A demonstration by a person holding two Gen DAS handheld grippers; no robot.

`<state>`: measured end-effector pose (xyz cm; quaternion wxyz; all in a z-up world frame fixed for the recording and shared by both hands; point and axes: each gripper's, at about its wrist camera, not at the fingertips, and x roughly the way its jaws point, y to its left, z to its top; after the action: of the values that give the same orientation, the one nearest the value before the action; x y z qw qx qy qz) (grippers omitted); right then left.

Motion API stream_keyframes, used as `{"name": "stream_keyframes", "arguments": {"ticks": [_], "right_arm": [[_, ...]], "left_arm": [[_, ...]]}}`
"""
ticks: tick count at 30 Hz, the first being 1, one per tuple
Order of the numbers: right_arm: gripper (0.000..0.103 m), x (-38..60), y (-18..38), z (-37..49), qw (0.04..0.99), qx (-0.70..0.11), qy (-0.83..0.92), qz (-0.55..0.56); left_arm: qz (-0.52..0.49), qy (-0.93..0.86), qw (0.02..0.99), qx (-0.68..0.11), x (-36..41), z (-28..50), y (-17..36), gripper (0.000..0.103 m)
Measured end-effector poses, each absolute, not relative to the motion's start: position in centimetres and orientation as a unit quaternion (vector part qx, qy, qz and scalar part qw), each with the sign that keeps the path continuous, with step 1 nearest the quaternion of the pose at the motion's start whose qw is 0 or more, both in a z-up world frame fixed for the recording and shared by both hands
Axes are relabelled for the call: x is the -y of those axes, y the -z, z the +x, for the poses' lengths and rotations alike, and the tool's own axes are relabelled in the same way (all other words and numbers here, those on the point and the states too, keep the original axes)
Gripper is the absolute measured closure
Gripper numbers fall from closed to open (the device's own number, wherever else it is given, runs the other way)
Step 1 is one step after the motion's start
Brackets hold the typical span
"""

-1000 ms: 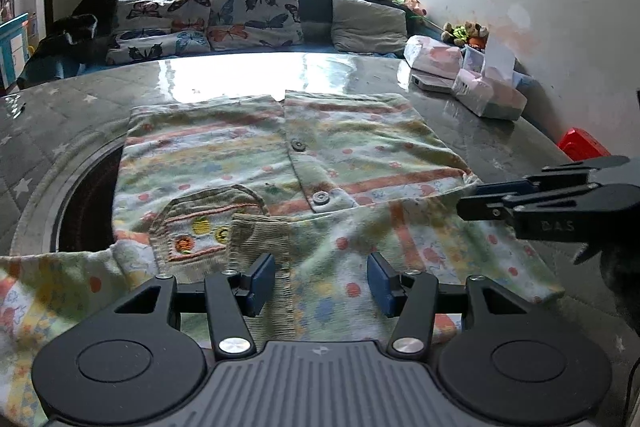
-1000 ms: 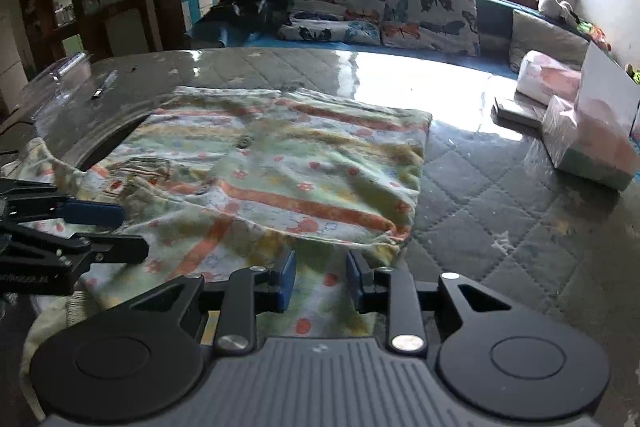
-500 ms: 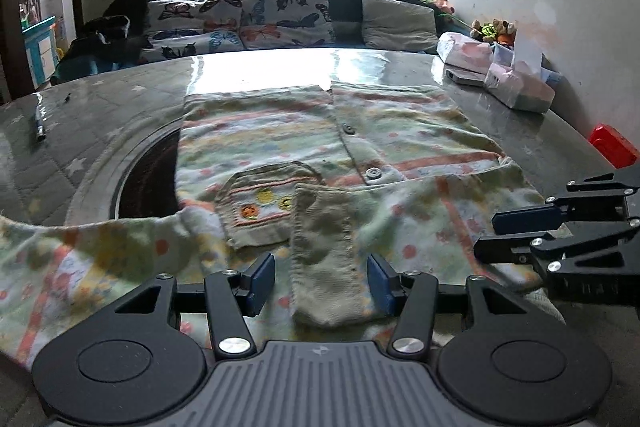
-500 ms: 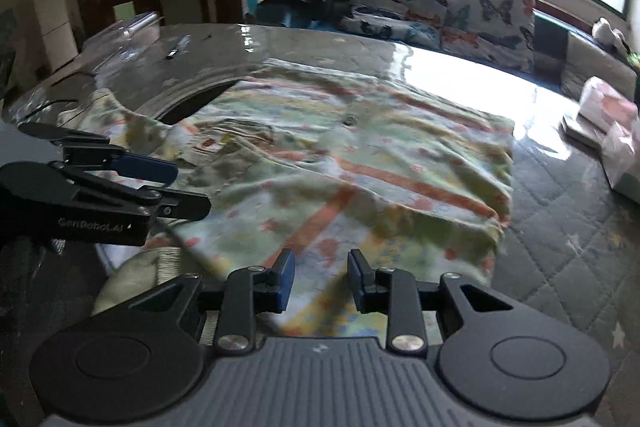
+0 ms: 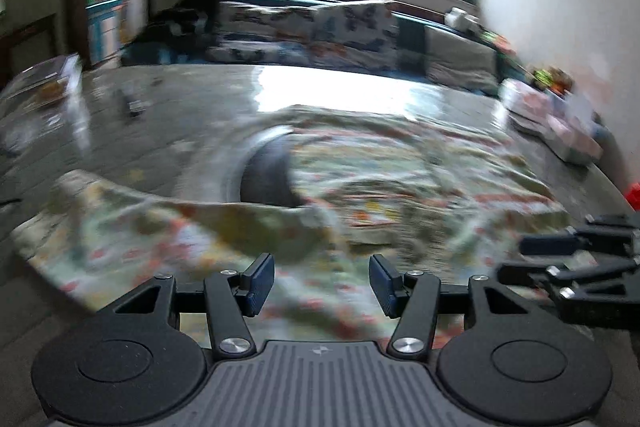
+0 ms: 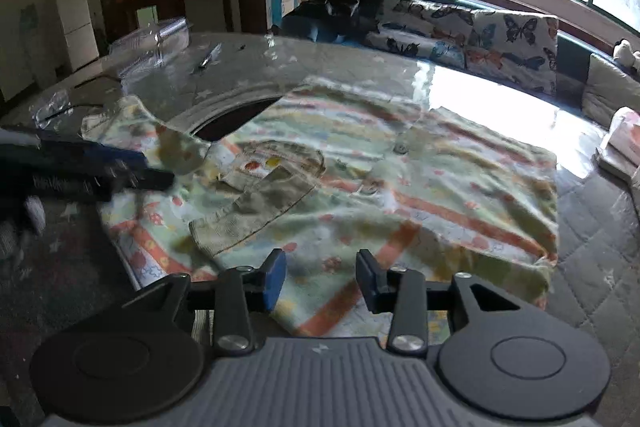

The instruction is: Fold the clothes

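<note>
Since half a second ago the left gripper (image 5: 321, 281) has swung left; view blurred, jaws apparently wide, empty. Right gripper (image 6: 321, 277) wide, empty, over the patterned shirt's (image 6: 400, 187) near hem. Shirt flat on the table (image 6: 592, 267); sleeve (image 5: 132, 227) spread left. Tissue packs (image 5: 560, 131) beyond shirt.

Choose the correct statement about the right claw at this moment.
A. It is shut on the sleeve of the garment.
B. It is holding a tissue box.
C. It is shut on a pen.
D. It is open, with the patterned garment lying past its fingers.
D: in the right wrist view the right claw has its blue pads well apart with nothing between them, and the patterned garment lies flat on the table beyond.
</note>
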<state>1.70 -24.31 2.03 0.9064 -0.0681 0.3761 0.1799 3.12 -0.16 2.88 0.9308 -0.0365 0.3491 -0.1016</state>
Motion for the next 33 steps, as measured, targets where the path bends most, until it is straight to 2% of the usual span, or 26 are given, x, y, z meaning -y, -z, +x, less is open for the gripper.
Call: {"name": "stream_keyframes", "arguments": {"ticks": [11,16,24,28,29,30,32,33], "right_arm": [[0.06,23.9,-2.1,1.4,0.908,-0.372,-0.182,-0.068],[0.056,23.9,-2.3,1.2,0.909,-0.369,-0.182,-0.066],[0.051,23.9,-2.5,0.9,0.911,-0.367,-0.179,-0.062],[0.051,23.8,-2.4,0.8,0.911,-0.368,-0.177,-0.06],[0.051,23.9,-2.4,0.8,0.911,-0.368,-0.177,-0.06],[0.051,23.9,-2.4,0.7,0.911,-0.368,-0.176,-0.059],[0.051,24.0,-2.5,0.7,0.912,-0.367,-0.175,-0.057],[0.051,24.1,-2.5,0.6,0.912,-0.367,-0.174,-0.056]], "left_arm": [[-0.077,-0.08,0.938,-0.327,-9.3,4.3,-2.7,0.046],[-0.098,-0.15,0.93,-0.322,-12.8,5.3,-2.3,0.038],[-0.105,-0.165,0.924,-0.329,-14.3,6.4,-1.4,0.041],[-0.102,-0.164,0.926,-0.325,-14.3,6.5,-1.3,0.058],[-0.103,-0.162,0.926,-0.324,-14.3,6.5,-1.3,0.067],[-0.106,-0.159,0.927,-0.324,-14.4,6.5,-1.3,0.069],[-0.119,-0.15,0.927,-0.323,-14.5,6.4,-1.3,0.085],[-0.125,-0.146,0.927,-0.323,-14.4,6.3,-1.5,0.089]]}}
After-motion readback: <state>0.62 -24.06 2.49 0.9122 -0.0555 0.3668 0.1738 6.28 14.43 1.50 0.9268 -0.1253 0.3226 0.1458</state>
